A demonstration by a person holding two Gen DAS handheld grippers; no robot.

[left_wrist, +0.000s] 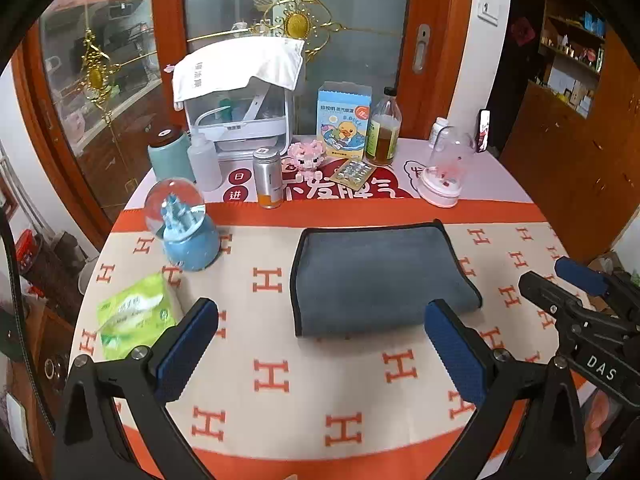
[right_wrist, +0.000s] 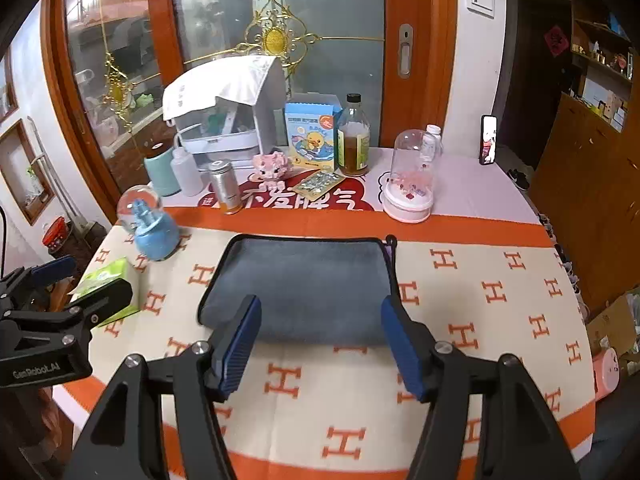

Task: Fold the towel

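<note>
A grey-blue towel (left_wrist: 380,276) with black edging lies folded flat on the orange-and-cream cloth; it also shows in the right wrist view (right_wrist: 304,284). My left gripper (left_wrist: 320,316) is open and empty, hovering above the table just in front of the towel's near edge. My right gripper (right_wrist: 320,312) is open and empty, hovering over the towel's near edge. The right gripper also shows at the right of the left wrist view (left_wrist: 560,280). The left gripper also shows at the left of the right wrist view (right_wrist: 84,280).
A blue snow globe (left_wrist: 184,232) and a green tissue pack (left_wrist: 136,316) sit left of the towel. Behind it stand a metal can (left_wrist: 267,178), a glass dome (left_wrist: 444,176), a bottle (left_wrist: 383,132), a duck box (left_wrist: 344,120) and a white appliance (left_wrist: 240,100).
</note>
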